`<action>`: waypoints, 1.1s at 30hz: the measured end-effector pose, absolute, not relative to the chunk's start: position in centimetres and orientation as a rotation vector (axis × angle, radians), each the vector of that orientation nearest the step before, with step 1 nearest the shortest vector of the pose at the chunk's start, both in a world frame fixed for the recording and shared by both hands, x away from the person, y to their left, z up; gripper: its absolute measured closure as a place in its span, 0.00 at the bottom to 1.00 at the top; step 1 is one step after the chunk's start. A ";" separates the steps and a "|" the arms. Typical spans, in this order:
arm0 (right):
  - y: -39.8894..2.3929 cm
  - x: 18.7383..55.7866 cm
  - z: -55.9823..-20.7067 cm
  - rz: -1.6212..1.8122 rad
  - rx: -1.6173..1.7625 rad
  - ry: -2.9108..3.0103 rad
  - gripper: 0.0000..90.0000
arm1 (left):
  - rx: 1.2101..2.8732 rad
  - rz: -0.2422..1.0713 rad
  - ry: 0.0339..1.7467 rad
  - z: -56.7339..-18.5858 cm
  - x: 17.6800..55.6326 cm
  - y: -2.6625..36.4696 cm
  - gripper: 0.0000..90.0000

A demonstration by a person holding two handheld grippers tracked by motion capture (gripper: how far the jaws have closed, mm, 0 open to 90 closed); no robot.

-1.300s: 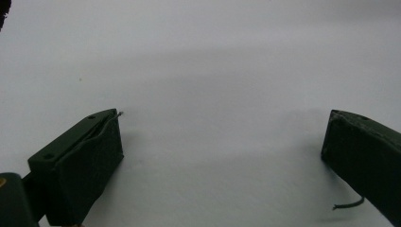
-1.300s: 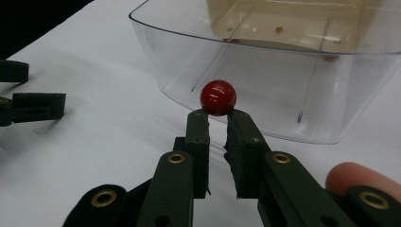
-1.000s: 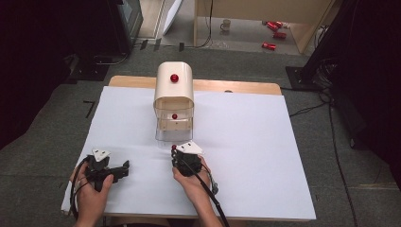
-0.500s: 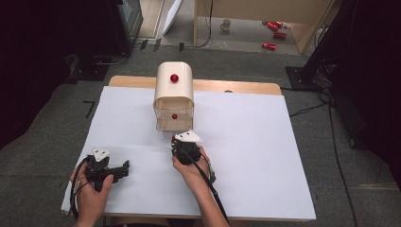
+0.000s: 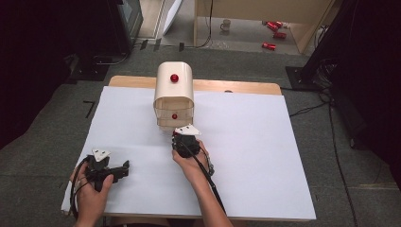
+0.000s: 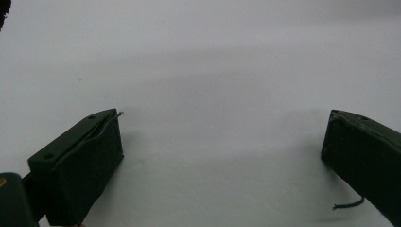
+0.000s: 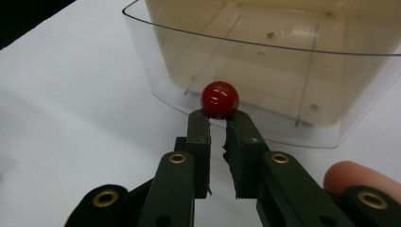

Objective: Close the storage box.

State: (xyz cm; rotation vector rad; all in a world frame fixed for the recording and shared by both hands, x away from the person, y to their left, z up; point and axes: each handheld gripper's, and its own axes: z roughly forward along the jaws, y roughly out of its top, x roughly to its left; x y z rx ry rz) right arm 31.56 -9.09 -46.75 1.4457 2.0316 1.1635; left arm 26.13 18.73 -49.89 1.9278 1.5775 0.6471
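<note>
Right hand-held gripper (image 7: 218, 122) is clamped on the drawer's red knob (image 7: 220, 99); next, I'd judge, a straight pull; left hand-held gripper (image 6: 222, 156) rests open.

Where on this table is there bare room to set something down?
The white table cover is bare right of the drawer cabinet out to its right edge, and left of the cabinet above the left claw. It is crowded at the front of the clear drawer, where the right claw meets the red knob.
</note>
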 end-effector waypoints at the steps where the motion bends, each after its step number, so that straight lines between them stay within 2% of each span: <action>1: -9.1 31.7 -46.8 1.166 1.452 2.031 0.90 | 1.928 0.647 1.577 -49.9 26.1 18.7 0.00; 21: -8.9 33.6 -48.0 1.158 1.474 2.012 0.89 | 1.929 0.646 1.577 -49.9 26.1 18.7 0.00; 22: -8.9 33.6 -48.0 1.163 1.472 2.013 0.87 | 1.929 0.646 1.577 -49.9 26.1 18.7 0.00; 23: -9.0 33.6 -48.0 1.194 1.465 2.021 0.79 | 1.929 0.646 1.577 -49.9 26.1 18.7 0.00; 24: -9.0 33.6 -48.0 1.194 1.465 2.021 0.79 | 1.929 0.646 1.577 -49.9 26.1 18.7 0.00; 25: -9.1 33.5 -48.0 1.211 1.462 2.028 0.75 | 1.929 0.646 1.577 -49.9 26.1 18.7 0.00; 28: -9.2 33.4 -48.1 1.228 1.443 2.054 0.60 | 1.929 0.646 1.577 -49.9 26.1 18.7 0.00; 29: -9.4 33.1 -48.2 1.230 1.428 2.074 0.51 | 1.929 0.646 1.577 -49.9 26.1 18.7 0.00; 30: -9.4 33.1 -48.2 1.230 1.428 2.074 0.51 | 1.929 0.646 1.577 -49.9 26.1 18.7 0.00; 33: -9.7 32.7 -48.2 1.213 1.410 2.101 0.34 | 1.929 0.647 1.577 -49.9 26.1 18.7 0.00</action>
